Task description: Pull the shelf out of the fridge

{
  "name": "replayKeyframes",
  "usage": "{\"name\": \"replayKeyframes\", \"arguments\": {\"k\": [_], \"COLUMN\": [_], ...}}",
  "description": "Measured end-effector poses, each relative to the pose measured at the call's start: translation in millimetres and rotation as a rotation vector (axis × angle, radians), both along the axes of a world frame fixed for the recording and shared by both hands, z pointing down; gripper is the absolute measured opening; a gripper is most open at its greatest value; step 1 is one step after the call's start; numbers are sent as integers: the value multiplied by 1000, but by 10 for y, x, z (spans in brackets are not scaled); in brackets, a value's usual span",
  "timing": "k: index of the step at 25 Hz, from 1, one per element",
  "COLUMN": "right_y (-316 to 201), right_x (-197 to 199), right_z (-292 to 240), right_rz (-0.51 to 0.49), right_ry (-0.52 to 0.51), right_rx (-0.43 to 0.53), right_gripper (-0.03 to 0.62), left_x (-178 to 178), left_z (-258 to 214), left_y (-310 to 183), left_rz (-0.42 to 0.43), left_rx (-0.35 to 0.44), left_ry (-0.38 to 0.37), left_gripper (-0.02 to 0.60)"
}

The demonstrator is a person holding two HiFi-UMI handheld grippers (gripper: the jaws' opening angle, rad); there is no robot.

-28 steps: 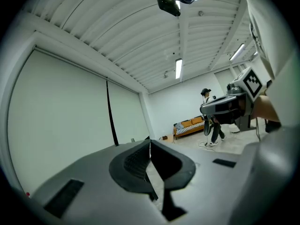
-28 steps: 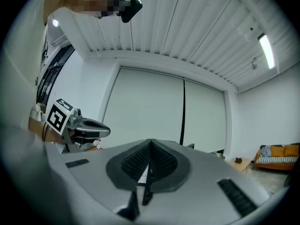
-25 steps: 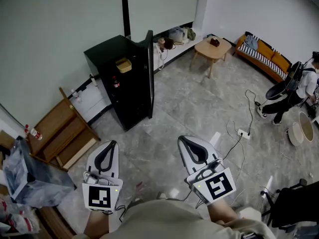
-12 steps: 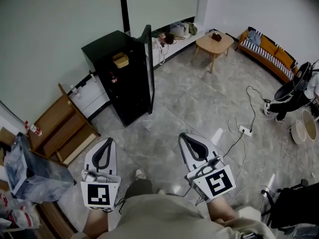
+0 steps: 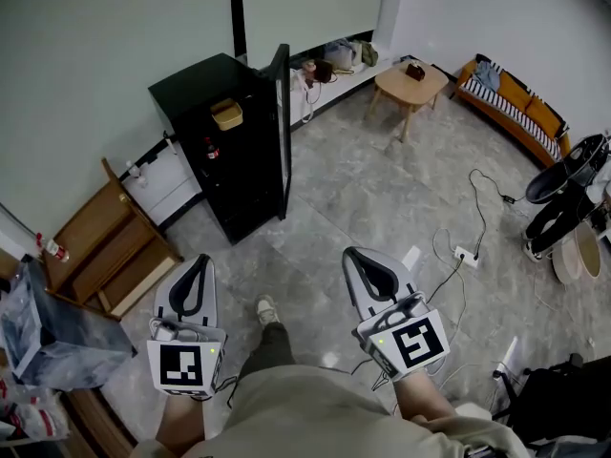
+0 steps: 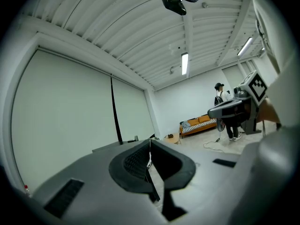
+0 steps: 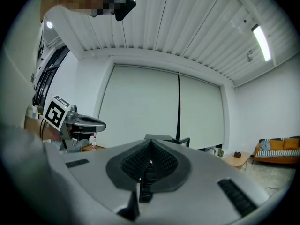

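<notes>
Left gripper (image 5: 200,260) and right gripper (image 5: 352,255) point ahead, each cube (image 5: 183,368) bearing a black-and-white square marker; tall black fridge (image 5: 205,93) stands well ahead, door (image 5: 284,132) open, shelves (image 5: 232,129) still inside; left gripper view: jaws together, empty; right gripper view: jaws together, empty.

No legible text, brand, number or sign anywhere. Only print: black-and-white square marker (image 5: 181,367) on left gripper (image 5: 199,261) cube, second marker (image 5: 417,341) on right gripper (image 5: 352,256) cube; coded pattern, no characters.
</notes>
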State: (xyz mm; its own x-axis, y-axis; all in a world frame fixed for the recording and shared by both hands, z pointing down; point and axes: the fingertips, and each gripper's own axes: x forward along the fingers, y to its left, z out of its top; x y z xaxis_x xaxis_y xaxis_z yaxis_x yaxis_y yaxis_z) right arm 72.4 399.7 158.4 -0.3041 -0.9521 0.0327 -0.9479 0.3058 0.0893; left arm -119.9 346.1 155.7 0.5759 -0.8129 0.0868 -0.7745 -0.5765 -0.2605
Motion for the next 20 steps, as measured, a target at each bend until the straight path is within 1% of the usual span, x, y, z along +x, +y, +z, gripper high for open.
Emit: {"name": "replayKeyframes", "arguments": {"k": [4, 11, 20], "right_y": [-301, -982, -2150], "right_x": [36, 32, -123], "right_z": [84, 234, 245], "right_rz": [-6, 8, -5], "right_ry": [23, 19, 22], "right_rx": [-6, -41, -68], "right_gripper": [-5, -5, -4], "left_x": [28, -15, -82], "left_z": [22, 178, 240], "left_y": [-312, -983, -2127], "left_rz": [-1, -10, 8], "left_rx": [6, -21, -66], "left_ry": [12, 7, 1], "left_gripper": [11, 11, 11]}}
